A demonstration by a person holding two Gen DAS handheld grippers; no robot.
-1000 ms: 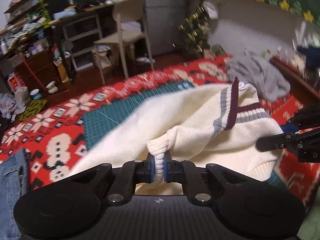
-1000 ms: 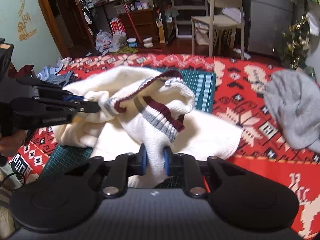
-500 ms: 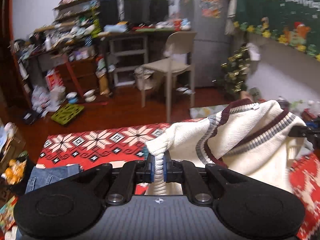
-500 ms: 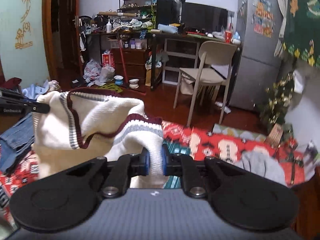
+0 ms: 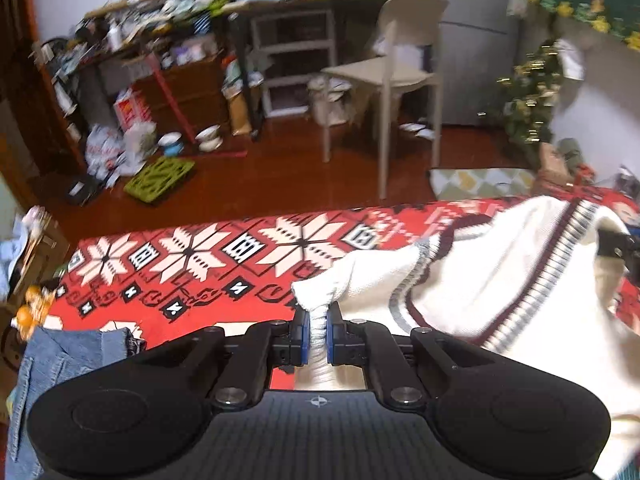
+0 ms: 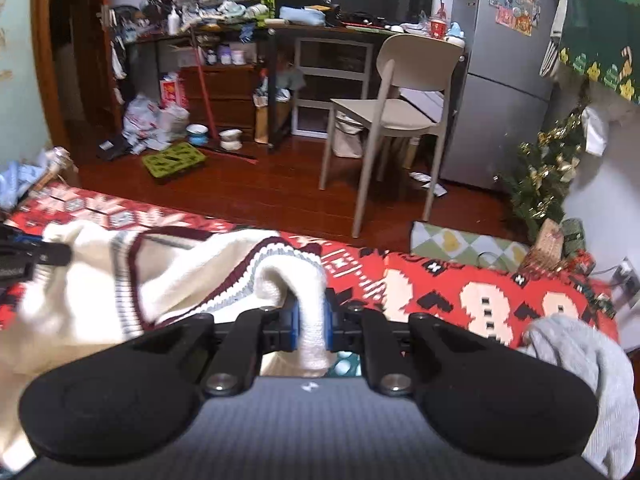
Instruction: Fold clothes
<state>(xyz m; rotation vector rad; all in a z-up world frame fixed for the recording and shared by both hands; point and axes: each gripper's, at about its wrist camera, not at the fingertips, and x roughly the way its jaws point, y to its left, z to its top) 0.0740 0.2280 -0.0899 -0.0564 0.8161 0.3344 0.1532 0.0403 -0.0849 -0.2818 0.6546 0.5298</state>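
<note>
Now dropping back toward the red patterned cloth (image 5: pixel 192 264) after hanging high half a second ago: cream sweater (image 5: pixel 500 280), slung in the air between two grippers. Left gripper (image 5: pixel 316 332) with jaws pinching one shoulder fold; right gripper (image 6: pixel 310 326) with jaws pinching the other, striped V-neck sagging between. Not lying flat, no fold showing; spreading and folding judged as all remaining for this piece. Lying close at the left edge, denim garment (image 5: pixel 60 364); bunching at the right, grey garment (image 6: pixel 592 364); both narrowing the landing room. Showing beneath the right gripper, a sliver of green mat (image 6: pixel 344 362). Beyond the cloth's far edge, open floor and a beige chair (image 6: pixel 400 92).
</note>
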